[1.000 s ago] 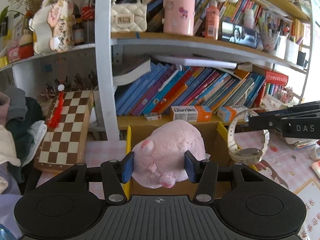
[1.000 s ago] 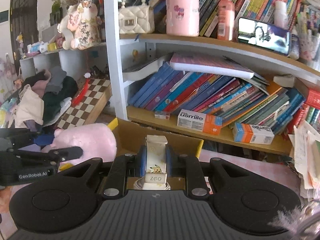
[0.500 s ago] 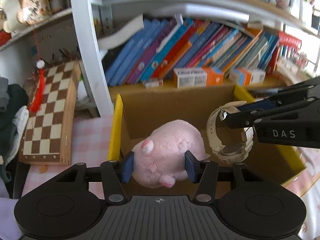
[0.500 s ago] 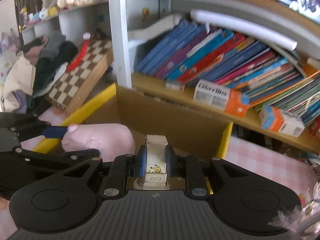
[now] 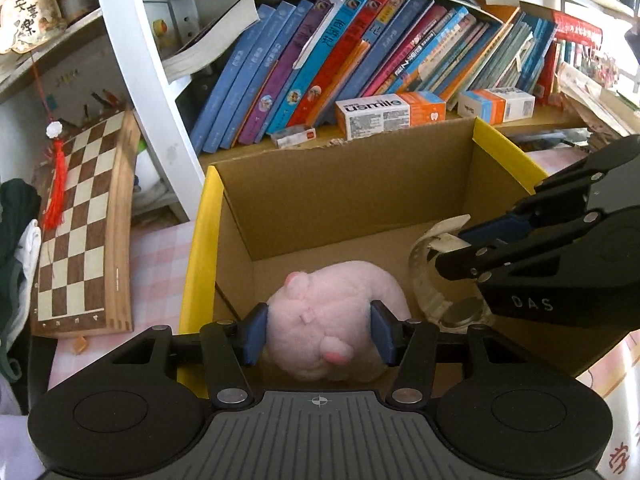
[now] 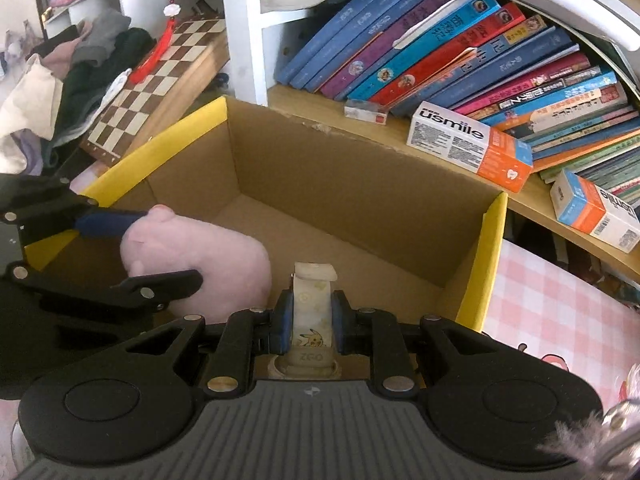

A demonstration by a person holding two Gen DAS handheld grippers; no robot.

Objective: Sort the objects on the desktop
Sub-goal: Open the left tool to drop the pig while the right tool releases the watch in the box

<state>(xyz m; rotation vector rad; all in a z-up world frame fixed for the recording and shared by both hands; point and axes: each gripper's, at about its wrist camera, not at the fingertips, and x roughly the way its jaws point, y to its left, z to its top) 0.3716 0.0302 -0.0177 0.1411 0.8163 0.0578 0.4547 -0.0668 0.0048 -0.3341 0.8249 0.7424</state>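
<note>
My left gripper (image 5: 319,332) is shut on a pink plush toy (image 5: 332,320), held low inside an open cardboard box (image 5: 340,188) with yellow flap edges. In the right wrist view the same pink plush toy (image 6: 208,256) sits at the box's left side. My right gripper (image 6: 311,320) is shut on the strap of a cream wristwatch (image 6: 312,312). That wristwatch (image 5: 436,280) hangs in the box just right of the plush. The box floor beyond both is bare cardboard (image 6: 332,240).
A shelf of slanted books (image 5: 360,60) and small cartons (image 5: 388,114) runs right behind the box. A wooden chessboard (image 5: 80,224) leans at the left, beside a heap of clothes (image 6: 60,72). Pink checked cloth (image 6: 552,308) covers the desk to the right.
Both grippers have tilted down and sunk into the box with their loads. The plush and the watch now sit lower, near the box floor. Upper shelves have left the view.
</note>
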